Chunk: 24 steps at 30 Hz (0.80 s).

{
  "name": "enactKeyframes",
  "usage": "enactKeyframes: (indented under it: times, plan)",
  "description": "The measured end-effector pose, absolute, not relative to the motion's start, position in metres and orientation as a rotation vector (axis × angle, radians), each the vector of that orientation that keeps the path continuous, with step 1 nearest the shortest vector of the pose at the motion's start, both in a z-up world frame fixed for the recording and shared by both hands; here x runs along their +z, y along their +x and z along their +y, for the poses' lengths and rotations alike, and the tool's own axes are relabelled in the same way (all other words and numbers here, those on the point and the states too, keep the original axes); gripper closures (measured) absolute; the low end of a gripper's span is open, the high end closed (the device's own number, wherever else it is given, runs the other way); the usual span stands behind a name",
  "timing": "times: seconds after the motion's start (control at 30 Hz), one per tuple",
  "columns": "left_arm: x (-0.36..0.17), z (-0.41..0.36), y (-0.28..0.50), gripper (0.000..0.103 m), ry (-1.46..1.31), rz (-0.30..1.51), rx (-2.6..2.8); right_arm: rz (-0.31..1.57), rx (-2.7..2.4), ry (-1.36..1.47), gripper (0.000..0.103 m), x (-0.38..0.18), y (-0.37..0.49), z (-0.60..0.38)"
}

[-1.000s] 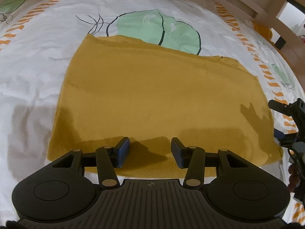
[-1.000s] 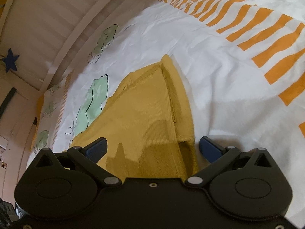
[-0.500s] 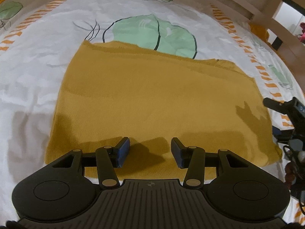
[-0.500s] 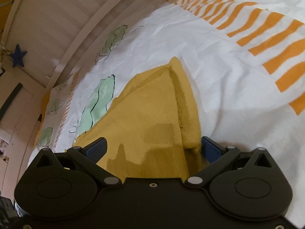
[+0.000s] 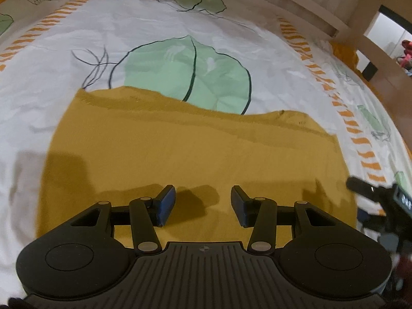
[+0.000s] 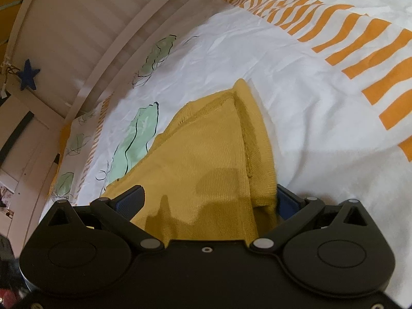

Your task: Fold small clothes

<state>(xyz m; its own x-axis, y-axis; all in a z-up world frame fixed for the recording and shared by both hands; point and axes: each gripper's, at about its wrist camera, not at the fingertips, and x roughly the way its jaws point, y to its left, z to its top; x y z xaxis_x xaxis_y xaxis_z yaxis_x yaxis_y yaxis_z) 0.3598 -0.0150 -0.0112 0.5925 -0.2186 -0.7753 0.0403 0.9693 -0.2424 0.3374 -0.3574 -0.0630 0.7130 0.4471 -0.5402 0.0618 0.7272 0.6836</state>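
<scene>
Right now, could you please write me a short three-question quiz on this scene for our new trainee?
1. True or false: the left gripper is clamped on the mustard garment.
2. What printed shape on the bedsheet does the garment's far edge partly cover?
A) a green leaf
B) a red heart
C) a black cat
3. In the right wrist view, what lies between the right gripper pads?

Key
1. False: its jaws stand apart above the flat cloth, nothing between them.
2. A, the green leaf.
3. A raised part of the mustard garment, its folded edge by the right-hand pad.
</scene>
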Motion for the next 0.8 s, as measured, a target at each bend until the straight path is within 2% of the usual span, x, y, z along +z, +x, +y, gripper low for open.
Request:
enactKeyframes:
  times: [0.47, 0.8]
  plan:
    - [-0.035, -0.041, 0.391, 0.057, -0.107, 0.918, -0.101, 0.761, 0.238, 0.73, 0.0, -0.062, 0.338, -0.355]
    - [-0.039, -0.054, 0.395, 0.051, 0.062, 0.942, -0.127, 0.781, 0.243, 0.76, 0.0, -0.062, 0.339, -0.36]
